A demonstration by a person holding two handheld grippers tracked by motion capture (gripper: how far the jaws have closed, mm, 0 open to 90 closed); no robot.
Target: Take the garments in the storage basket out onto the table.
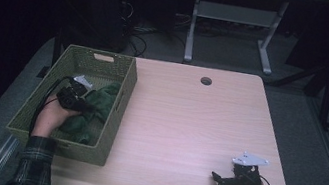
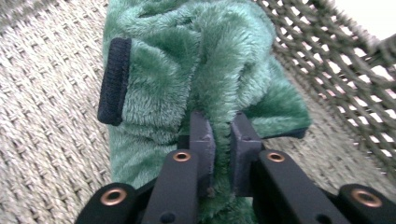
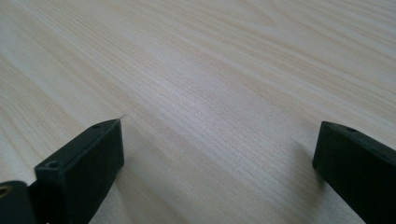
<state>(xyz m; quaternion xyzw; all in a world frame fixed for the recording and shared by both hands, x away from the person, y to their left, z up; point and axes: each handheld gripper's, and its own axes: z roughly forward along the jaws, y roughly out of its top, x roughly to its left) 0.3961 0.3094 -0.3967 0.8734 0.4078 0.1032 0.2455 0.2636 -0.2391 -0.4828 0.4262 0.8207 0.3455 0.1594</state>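
A green fleece garment point(image 1: 97, 106) with a dark cuff point(image 2: 113, 81) lies in a woven basket point(image 1: 110, 129) at the table's left edge. My left gripper point(image 1: 80, 104) is down inside the basket, and in the left gripper view its two pads pinch a fold of the green fleece garment point(image 2: 205, 60) between them point(image 2: 223, 140). My right gripper point(image 1: 219, 179) rests low over the bare wood near the table's front right. In the right gripper view its jaws stand wide apart with nothing between them point(image 3: 217, 140).
The light wooden table point(image 1: 187, 126) has a round cable hole point(image 1: 206, 80) near its far edge. The basket's woven walls point(image 2: 345, 79) rise close around the left gripper. A white desk frame point(image 1: 232, 23) stands on the floor beyond the table.
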